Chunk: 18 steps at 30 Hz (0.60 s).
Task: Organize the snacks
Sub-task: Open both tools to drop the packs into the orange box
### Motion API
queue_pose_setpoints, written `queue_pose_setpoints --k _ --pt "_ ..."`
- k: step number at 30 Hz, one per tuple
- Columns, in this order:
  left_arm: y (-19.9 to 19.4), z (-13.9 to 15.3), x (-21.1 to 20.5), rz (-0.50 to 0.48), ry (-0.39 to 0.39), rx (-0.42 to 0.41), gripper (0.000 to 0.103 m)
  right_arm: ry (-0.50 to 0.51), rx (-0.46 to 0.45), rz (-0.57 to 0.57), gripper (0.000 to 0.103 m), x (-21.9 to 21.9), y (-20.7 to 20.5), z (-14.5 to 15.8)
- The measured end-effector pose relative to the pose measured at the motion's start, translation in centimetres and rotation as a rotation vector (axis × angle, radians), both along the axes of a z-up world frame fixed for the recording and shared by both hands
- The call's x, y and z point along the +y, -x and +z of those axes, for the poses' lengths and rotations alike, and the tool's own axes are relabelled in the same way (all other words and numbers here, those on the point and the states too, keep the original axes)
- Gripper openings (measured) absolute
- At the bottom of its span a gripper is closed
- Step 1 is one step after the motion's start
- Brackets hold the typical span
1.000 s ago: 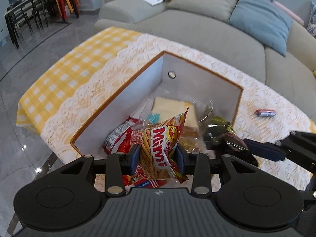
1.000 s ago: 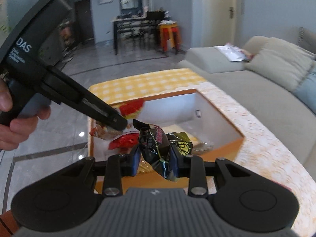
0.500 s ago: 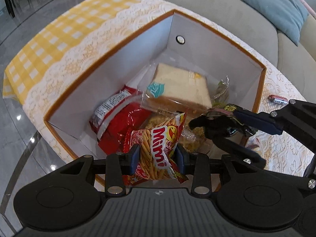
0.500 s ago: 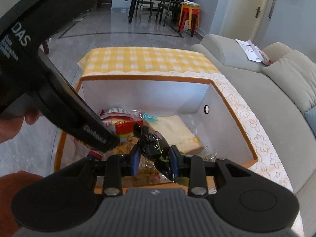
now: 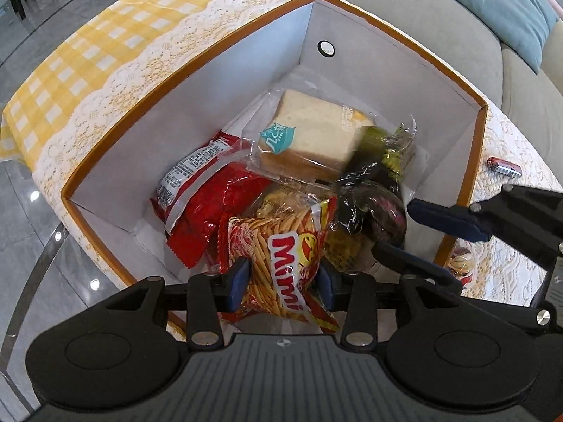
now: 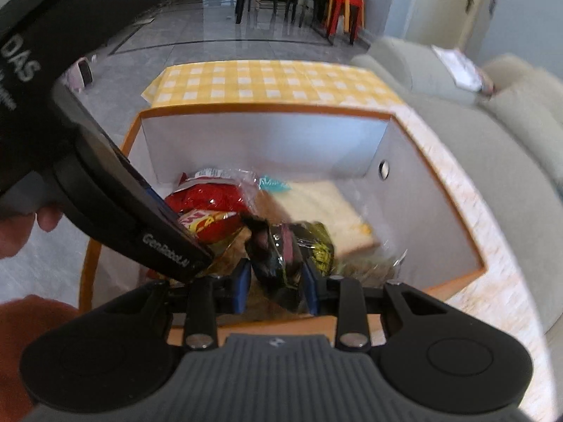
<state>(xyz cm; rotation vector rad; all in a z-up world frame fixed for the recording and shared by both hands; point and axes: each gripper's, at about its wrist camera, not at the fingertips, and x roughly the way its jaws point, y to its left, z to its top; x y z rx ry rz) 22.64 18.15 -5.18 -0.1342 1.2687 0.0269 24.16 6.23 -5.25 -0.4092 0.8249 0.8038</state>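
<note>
An orange-rimmed box with white walls holds a red packet and a wrapped sandwich. My left gripper points down into the near end of the box. A Mimi stick-snack packet is between its pads and still touches both, and the jaws are opening. My right gripper is shut on a dark crinkled snack packet low inside the box. In the left wrist view the right gripper comes in from the right with that dark packet.
The box stands on a table under a yellow checked cloth with lace. A small red and silver candy and another snack lie on the cloth to the right of the box. A grey sofa lies behind. A hand holds the left gripper.
Both grippers have come down from above the rim into the box with their packets. The Mimi packet now lies lower among the other snacks, and the dark packet has moved in beside it.
</note>
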Motion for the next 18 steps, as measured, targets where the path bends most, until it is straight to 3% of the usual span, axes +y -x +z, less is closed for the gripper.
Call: queue_pose_setpoints --k 8,18 --pt "0.7 1.2 -0.4 -0.011 0.004 -0.043 0.060 -0.028 -0.022 -0.034 0.038 -0.7 1.2 0.8" --pt "3.6 5.1 -3.2 -0.062 -0.012 -0.211 0.062 -0.149 -0.059 -0.185 0.043 -4.4 4.2 2.8"
